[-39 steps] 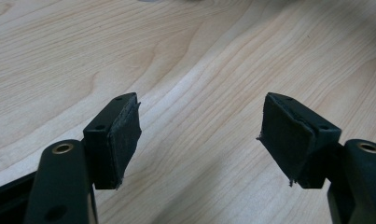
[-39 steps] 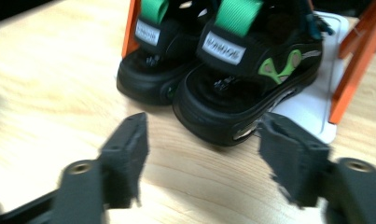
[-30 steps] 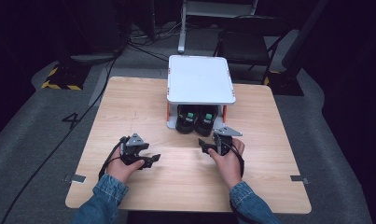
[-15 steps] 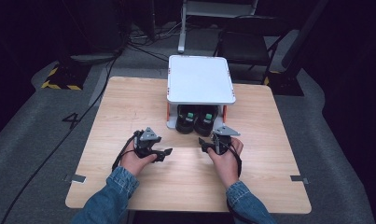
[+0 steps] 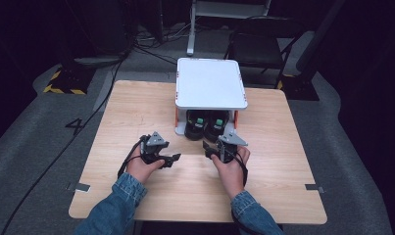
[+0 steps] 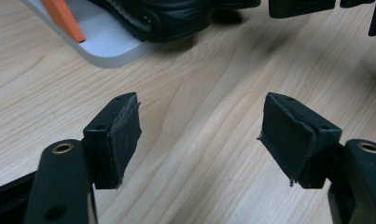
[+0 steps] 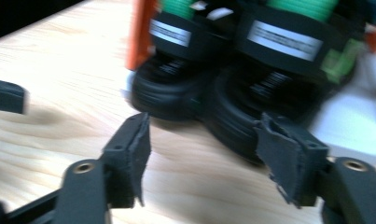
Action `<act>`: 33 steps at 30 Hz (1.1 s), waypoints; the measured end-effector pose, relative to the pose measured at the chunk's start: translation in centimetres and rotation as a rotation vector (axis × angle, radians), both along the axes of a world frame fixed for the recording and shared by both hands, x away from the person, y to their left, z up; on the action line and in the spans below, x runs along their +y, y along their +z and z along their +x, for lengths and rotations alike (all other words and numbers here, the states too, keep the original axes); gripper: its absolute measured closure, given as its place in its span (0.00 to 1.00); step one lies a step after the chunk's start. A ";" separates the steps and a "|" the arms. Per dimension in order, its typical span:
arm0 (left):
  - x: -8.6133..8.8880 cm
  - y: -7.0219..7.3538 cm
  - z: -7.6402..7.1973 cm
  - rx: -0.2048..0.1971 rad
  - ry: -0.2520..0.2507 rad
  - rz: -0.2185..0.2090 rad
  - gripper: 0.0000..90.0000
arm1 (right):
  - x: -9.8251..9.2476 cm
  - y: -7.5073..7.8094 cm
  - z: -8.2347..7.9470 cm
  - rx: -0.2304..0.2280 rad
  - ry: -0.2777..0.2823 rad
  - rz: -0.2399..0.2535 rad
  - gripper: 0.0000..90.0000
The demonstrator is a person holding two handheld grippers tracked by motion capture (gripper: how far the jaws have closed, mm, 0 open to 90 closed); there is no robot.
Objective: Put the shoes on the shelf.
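Left gripper: shifted rightward across the table, nearer the black shoes. Right gripper: jaws have just been closing, nothing between them.

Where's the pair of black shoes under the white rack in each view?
High view: black shoes at centre, under the white rack.
Left gripper view: top edge, one shoe's toe on the rack's base.
Right gripper view: upper middle, beyond the tongs.
Shared landmark: the rack's orange post.
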State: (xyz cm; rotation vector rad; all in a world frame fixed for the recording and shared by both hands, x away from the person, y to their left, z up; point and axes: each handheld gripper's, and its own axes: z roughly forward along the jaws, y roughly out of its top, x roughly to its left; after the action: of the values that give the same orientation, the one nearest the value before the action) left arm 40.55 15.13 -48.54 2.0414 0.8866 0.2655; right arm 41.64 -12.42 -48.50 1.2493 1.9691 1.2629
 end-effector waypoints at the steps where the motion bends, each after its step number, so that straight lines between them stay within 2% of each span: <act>1: 0.3 0.0 -0.1 -0.002 0.005 0.005 0.32 | 0.4 0.1 -0.1 -0.007 0.026 0.009 0.46; 5: 1.6 0.1 -0.6 -0.003 0.033 0.006 0.32 | 2.4 0.2 -0.1 -0.037 0.107 -0.014 0.57; 9: 2.7 0.4 -1.1 -0.007 0.059 0.022 0.32 | 4.4 -0.2 0.6 -0.032 0.160 -0.022 0.63; 12: 3.7 0.3 -1.5 -0.008 0.083 0.005 0.32 | 5.6 -0.7 1.4 -0.019 0.180 -0.041 0.66; 13: 4.1 0.2 -1.7 -0.010 0.092 0.009 0.32 | 5.9 -0.8 1.7 -0.029 0.172 -0.063 0.67; 15: 4.9 0.2 -1.9 -0.003 0.109 0.006 0.32 | 5.9 -0.9 2.2 -0.028 0.160 -0.076 0.79; 18: 6.0 0.4 -2.3 -0.005 0.140 0.004 0.33 | 5.8 -0.9 2.8 -0.027 0.149 -0.085 0.83; 21: 6.8 0.6 -2.6 -0.019 0.161 -0.012 0.33 | 6.1 -0.9 3.3 -0.037 0.123 -0.108 0.83; 24: 7.4 0.5 -3.0 -0.010 0.175 -0.010 0.33 | 6.1 -1.1 4.1 -0.047 0.090 -0.132 0.82; 26: 7.7 0.4 -3.2 -0.005 0.184 -0.015 0.33 | 5.7 -1.2 4.7 -0.038 0.070 -0.139 0.82; 29: 8.0 0.3 -3.4 -0.001 0.198 -0.019 0.33 | 5.2 -1.3 5.5 -0.037 0.055 -0.138 0.79; 33: 8.1 0.1 -3.5 0.002 0.198 -0.016 0.33 | 4.9 -1.3 6.7 -0.059 0.058 -0.192 0.79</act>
State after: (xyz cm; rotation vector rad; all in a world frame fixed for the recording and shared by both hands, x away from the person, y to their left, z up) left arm 37.08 23.26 -48.42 1.9412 1.0912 0.3632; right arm 48.30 -7.56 -49.82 1.0573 2.0428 1.0942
